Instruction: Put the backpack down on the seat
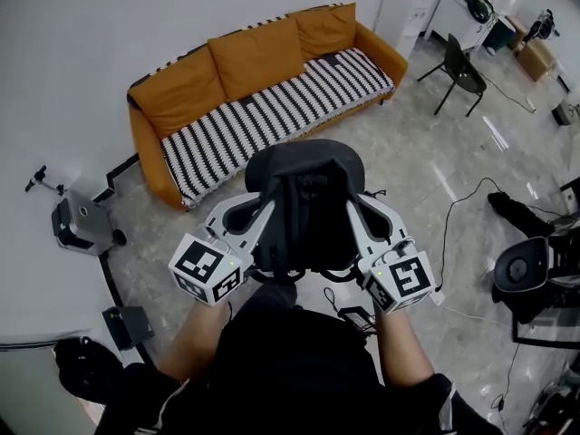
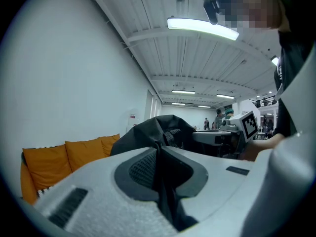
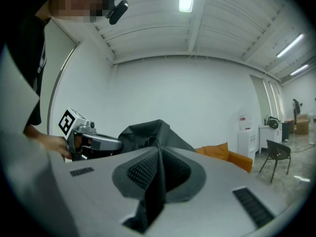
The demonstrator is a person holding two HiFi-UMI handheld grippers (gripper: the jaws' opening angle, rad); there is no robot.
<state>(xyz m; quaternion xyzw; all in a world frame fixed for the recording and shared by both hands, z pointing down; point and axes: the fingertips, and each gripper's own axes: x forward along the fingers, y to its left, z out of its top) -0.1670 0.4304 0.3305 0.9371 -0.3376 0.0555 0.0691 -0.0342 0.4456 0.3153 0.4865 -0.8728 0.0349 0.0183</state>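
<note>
A black backpack [image 1: 306,202] hangs in the air between my two grippers, above the floor in front of the sofa. My left gripper [image 1: 260,214] is shut on a black strap [image 2: 165,181] at the bag's left side. My right gripper [image 1: 355,214] is shut on the strap [image 3: 150,191] at its right side. In each gripper view the bag [image 2: 153,132] [image 3: 150,135] bulges just past the closed jaws. The orange sofa [image 1: 177,93] with a black-and-white striped seat cover [image 1: 281,111] stands beyond the bag against the wall.
A black chair [image 1: 460,69] stands at the right past the sofa. A grey wheeled device [image 1: 82,223] sits on the floor at the left. Cables [image 1: 462,216] and a dark office chair base [image 1: 530,270] lie at the right. A white cabinet [image 1: 403,12] stands beside the sofa.
</note>
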